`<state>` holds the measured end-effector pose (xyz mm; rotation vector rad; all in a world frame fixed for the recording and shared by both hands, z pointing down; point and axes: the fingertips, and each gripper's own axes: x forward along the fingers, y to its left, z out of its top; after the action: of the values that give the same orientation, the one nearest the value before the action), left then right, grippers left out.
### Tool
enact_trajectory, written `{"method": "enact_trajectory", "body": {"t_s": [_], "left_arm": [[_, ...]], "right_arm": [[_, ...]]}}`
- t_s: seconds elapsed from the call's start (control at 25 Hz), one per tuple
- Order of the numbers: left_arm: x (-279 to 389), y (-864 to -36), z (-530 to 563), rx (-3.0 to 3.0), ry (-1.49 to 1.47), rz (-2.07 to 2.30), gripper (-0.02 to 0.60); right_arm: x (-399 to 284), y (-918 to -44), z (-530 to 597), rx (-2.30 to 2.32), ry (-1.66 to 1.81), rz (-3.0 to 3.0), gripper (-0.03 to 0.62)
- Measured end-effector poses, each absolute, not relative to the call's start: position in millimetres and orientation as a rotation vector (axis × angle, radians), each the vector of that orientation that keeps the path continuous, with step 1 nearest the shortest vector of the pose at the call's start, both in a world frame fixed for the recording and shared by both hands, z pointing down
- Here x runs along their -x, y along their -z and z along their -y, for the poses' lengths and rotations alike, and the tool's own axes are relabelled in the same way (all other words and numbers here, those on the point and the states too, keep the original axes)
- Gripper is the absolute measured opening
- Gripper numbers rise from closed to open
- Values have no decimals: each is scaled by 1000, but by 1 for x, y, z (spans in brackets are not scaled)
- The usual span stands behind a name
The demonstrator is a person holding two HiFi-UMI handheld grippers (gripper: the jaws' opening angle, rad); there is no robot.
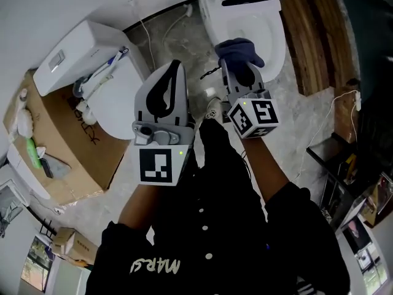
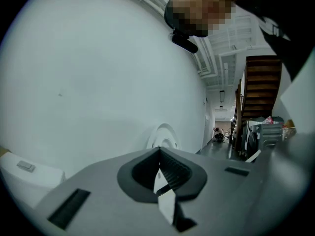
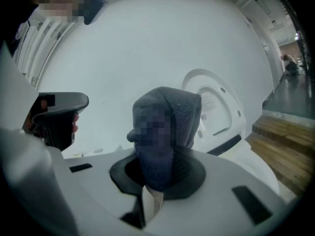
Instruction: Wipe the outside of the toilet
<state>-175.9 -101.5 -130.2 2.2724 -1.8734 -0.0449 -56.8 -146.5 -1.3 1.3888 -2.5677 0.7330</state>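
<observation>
A white toilet [image 1: 245,23] with its lid raised stands ahead at the top of the head view. It also shows in the right gripper view, where the toilet [image 3: 216,107] is right of centre. My right gripper [image 1: 241,72] is shut on a dark blue cloth [image 1: 241,53], held up in front of that toilet's bowl and apart from it. In the right gripper view the cloth [image 3: 167,132] sticks up out of the jaws. My left gripper [image 1: 172,72] is shut and empty, raised beside the right one. Its closed jaws point at a white wall, with a toilet lid [image 2: 165,136] beyond.
A second toilet [image 1: 113,103] with its tank [image 1: 70,57] stands at the left, with hoses [image 1: 98,75] lying on it. A cardboard box [image 1: 67,165] sits below it. Wooden steps [image 1: 313,35] rise at the upper right, and a dark shelf [image 1: 344,171] holds clutter at the right.
</observation>
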Motion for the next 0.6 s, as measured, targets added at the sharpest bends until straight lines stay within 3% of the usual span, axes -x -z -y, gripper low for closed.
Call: {"method": "enact_trajectory", "body": {"t_s": [0.6], "left_arm": [[198,6,136,-2326,54,1833,11]], "right_arm": [[93,-148,171,-1441,-876,2472,41]]}}
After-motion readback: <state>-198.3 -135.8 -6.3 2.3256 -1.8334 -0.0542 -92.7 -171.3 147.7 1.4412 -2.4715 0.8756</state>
